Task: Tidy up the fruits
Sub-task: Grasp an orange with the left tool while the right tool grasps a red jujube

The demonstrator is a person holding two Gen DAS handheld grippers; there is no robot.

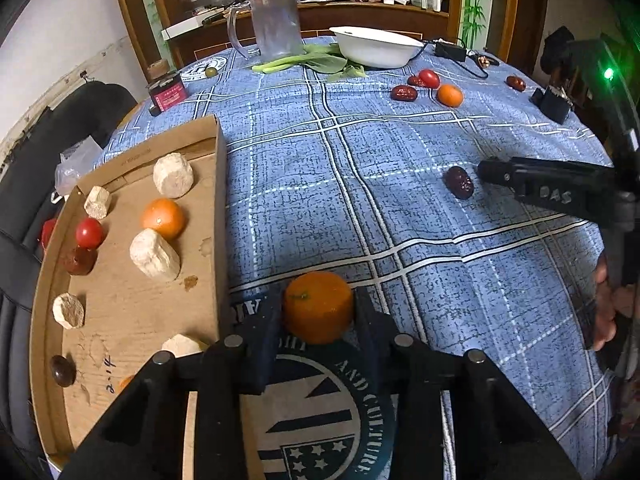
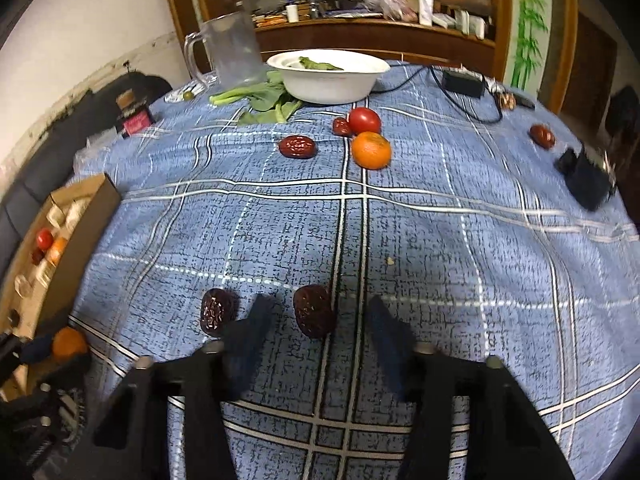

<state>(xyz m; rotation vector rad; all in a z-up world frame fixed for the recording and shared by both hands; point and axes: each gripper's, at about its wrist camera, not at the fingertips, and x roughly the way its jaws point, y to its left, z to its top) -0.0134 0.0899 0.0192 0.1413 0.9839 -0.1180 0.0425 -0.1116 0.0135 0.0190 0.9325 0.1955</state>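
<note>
Room: dim dining room, round table under a blue plaid tablecloth [image 2: 400,240], wooden cabinet behind it, a white bowl [image 2: 328,80] and a clear plastic jug [image 1: 276,24] near the far edge.

Box: shallow cardboard box [image 1: 218,200] sits along the left edge of the table. It already has an orange, a tomato, a dried date or two and some pale chunky pieces in it.

Left gripper: left gripper [image 1: 318,312] has its pads pressed onto both sides of an orange [image 1: 318,306], so it's pinching that one, right at the near edge of the table.

Key relation, left: the box wall is just beside the held orange, on its left. My guess is a short lift and a sideways hop over that wall does it.

Right gripper: right gripper [image 2: 320,320] is only partly spread, with a dried date [image 2: 314,316] between the fingers. It sits closer to the left finger and looks untouched by either pad.

Date axis: it lies lengthwise roughly along the fingers, so the squeeze lands across its narrow side, nice.

Watch out: a second date [image 2: 218,316] lies just outside the left finger [image 2: 250,328], could get nudged.

Still out: another orange [image 2: 371,150], a tomato [image 2: 364,120] and more dates toward the far side.
</note>
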